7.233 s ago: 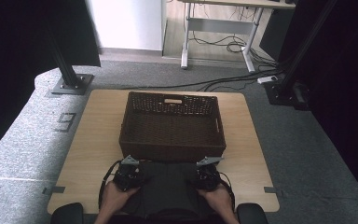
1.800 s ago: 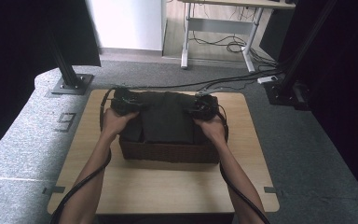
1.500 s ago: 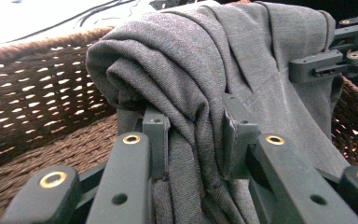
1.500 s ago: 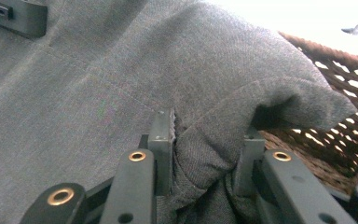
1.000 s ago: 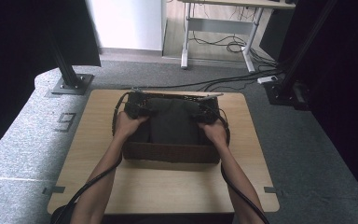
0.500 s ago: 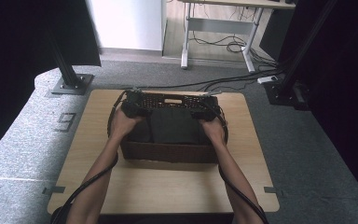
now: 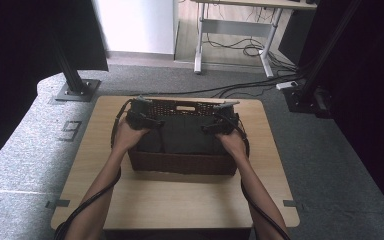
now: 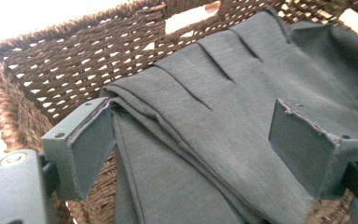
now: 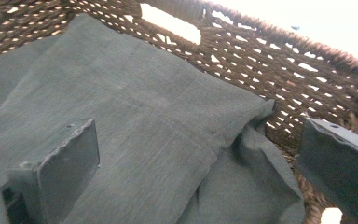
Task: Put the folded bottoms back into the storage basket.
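Folded cloth now sitting in the basket, both grippers letting go.

Wooden table (image 7: 180, 200) is carrying the wicker basket (image 7: 180, 162); the dark grey folded cloth (image 7: 185, 135), hanging between the grippers moments ago, is lying inside it. Left gripper (image 8: 205, 140) and right gripper (image 9: 200, 168) are hovering over its ends, jaws spread apart, holding nothing. Placement looks done; I'd say withdrawal is coming next.

A dark woven basket (image 7: 180, 162) sits on the wooden desk (image 7: 180, 200). The left claw (image 7: 147, 121) and the right claw (image 7: 215, 127) both reach into it from the near side, and a folded dark grey cloth (image 7: 184, 135) lies between them. Cables trail back along both forearms.
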A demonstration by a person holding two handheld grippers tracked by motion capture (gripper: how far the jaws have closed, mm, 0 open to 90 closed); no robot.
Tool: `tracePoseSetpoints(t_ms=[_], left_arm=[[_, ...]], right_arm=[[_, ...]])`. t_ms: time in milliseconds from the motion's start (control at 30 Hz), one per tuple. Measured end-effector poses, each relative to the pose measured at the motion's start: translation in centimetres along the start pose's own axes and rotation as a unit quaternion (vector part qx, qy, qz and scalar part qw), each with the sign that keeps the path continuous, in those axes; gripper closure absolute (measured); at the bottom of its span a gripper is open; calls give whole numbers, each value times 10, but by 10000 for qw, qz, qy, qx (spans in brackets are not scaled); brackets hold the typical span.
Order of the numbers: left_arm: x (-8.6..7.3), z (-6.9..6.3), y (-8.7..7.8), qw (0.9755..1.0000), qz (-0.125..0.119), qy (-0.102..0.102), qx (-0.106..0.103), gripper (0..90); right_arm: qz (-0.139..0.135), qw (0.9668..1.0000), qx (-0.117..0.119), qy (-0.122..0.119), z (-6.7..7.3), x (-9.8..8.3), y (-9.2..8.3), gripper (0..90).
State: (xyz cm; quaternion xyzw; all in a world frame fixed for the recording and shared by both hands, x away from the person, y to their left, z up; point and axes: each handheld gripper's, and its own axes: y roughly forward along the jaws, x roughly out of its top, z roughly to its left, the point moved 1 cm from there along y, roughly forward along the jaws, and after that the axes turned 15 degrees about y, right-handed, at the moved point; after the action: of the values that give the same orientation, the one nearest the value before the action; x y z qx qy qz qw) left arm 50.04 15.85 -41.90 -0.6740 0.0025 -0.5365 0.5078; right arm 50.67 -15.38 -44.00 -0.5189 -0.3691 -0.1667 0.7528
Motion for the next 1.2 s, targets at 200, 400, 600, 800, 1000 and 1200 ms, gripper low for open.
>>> tracePoseSetpoints(t_ms=[200, 400, 600, 800, 1000, 1200], left_arm=[[-7, -9, -16, 9998, -62, 146, 134, 89], [-16, -17, -31, 9993, -169, 305, 164, 22], [-28, -24, -48, 9988, -215, 388, 204, 0], [-47, -35, -67, 9983, -288, 463, 225, 0], [-73, -45, -81, 9981, -270, 480, 277, 0], [-96, -50, -88, 9982, -329, 376, 332, 0]], right_arm=[[-130, 9998, 38, -111, 3, -6, -26, 0], [-179, 9996, 13, -217, 3, -13, -49, 0], [-229, 9994, 25, -253, 1, -23, -70, 0], [-271, 9992, 94, -284, -1, -39, -88, 0], [-257, 9993, 110, -244, -5, -64, -101, 0], [-272, 9994, 101, -163, -11, -88, -107, 0]])
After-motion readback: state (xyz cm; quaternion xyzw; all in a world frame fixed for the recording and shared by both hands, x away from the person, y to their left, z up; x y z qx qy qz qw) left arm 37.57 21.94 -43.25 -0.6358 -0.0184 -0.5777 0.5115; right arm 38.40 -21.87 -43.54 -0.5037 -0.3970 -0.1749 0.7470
